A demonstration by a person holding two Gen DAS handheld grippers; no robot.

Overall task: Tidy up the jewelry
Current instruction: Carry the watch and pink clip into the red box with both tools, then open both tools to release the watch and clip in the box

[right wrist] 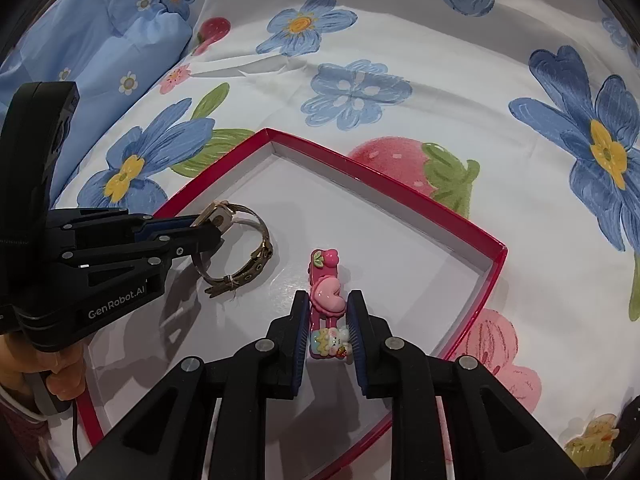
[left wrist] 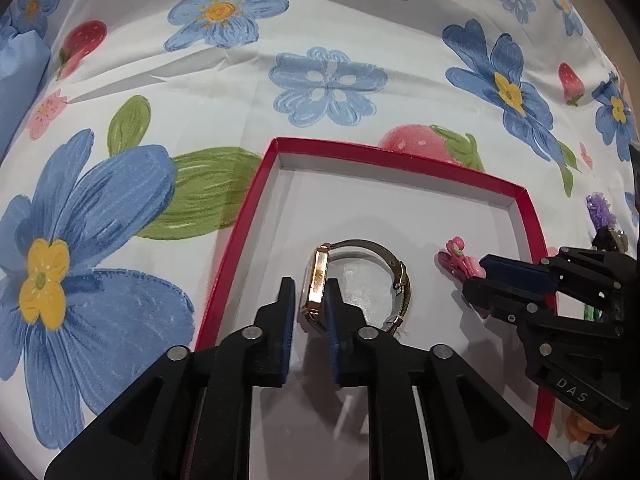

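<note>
A shallow red box with a white floor (left wrist: 534, 224) (right wrist: 492, 268) lies on a flowered bedsheet. My left gripper (left wrist: 310, 284) (right wrist: 208, 228) is shut on the case of a gold watch (left wrist: 318, 280) (right wrist: 218, 214), whose mesh strap loops over the box floor. My right gripper (right wrist: 329, 300) (left wrist: 474, 276) is shut on a pink hair clip (right wrist: 326, 300) (left wrist: 456, 258) with a heart and a small figure on it, low over the box floor at its right side.
A purple flower ornament (left wrist: 598, 208) lies outside the box's right wall. A yellow claw clip (right wrist: 592, 440) lies on the sheet at the lower right. A blue pillow (right wrist: 100, 40) bounds the far left.
</note>
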